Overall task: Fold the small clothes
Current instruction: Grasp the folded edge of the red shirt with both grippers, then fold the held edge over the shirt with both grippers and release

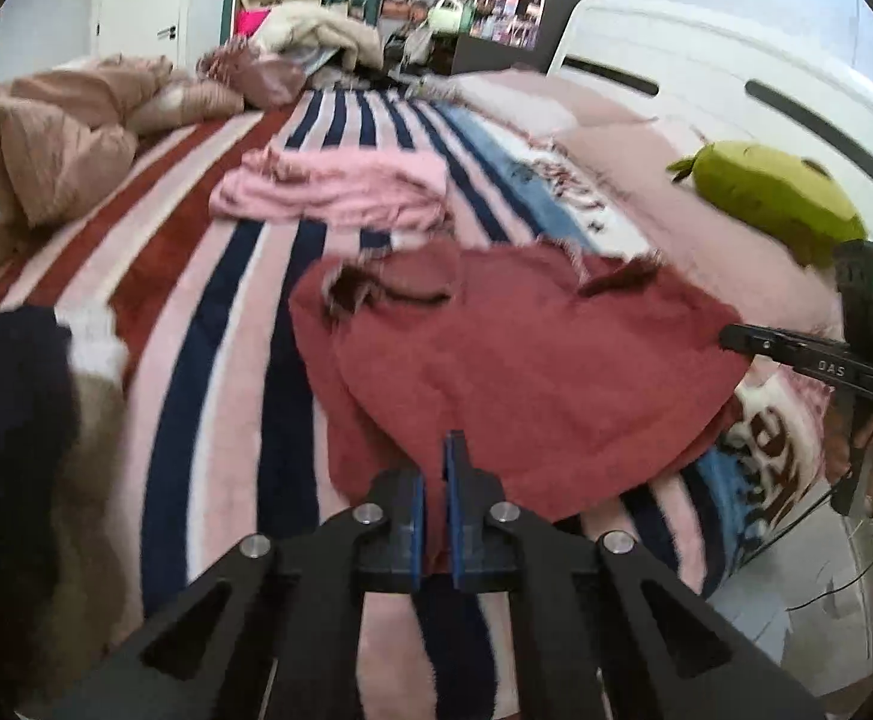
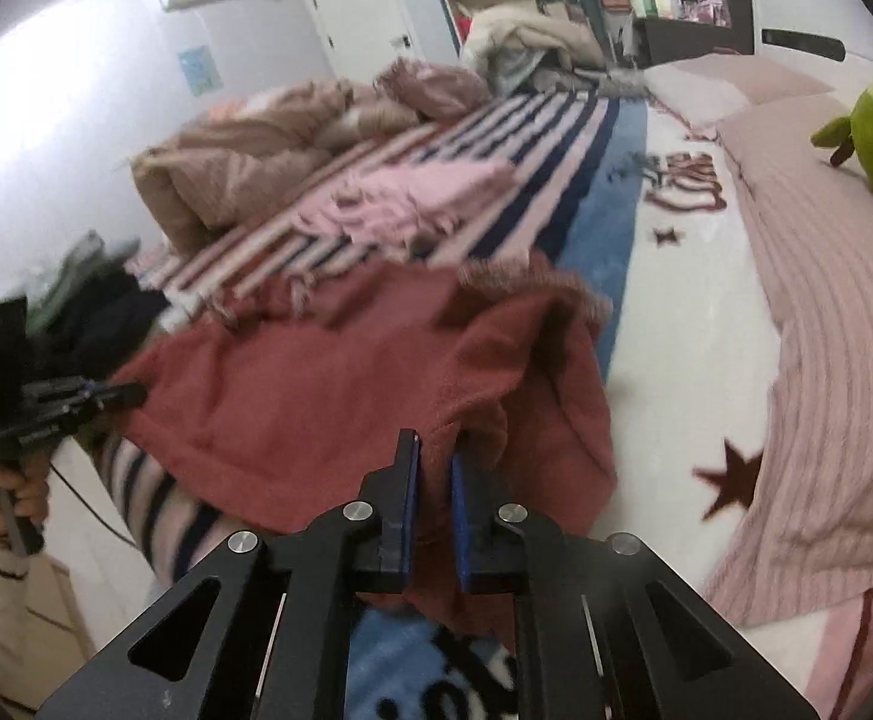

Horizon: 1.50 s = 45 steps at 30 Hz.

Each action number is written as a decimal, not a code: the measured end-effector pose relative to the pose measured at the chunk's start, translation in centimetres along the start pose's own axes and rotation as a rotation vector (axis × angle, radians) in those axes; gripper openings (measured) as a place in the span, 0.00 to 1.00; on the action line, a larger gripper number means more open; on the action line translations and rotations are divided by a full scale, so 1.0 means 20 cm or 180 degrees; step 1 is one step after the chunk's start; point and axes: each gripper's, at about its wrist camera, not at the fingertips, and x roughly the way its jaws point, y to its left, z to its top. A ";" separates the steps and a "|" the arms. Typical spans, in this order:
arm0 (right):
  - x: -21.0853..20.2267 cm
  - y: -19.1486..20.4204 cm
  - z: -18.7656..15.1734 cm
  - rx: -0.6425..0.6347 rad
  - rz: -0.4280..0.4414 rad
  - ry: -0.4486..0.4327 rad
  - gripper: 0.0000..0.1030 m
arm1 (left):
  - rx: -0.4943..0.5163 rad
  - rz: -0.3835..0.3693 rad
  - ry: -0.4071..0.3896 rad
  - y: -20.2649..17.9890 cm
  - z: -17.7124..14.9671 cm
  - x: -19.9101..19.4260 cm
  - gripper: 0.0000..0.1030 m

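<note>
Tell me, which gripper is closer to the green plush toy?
Right. The right gripper holds the red cloth on the side where the green plush toy lies; the left gripper holds the far side.

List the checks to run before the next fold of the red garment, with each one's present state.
1. Left gripper shut on red garment near edge: ok.
2. Right gripper shut on the garment's other near edge: ok.
3. Near edge lifted off striped blanket: ok.
4. Garment lying flat, unwrinkled: not ok, far edge bunched.
5. Pink garment apart from red one: ok.
6. Far corners aligned: cannot tell, blurred.
</note>
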 end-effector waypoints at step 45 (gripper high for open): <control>0.05 -0.27 -0.08 0.0511 -0.0115 0.0413 0.68 | -0.0721 -0.0289 0.0023 0.28 -0.16 0.10 0.46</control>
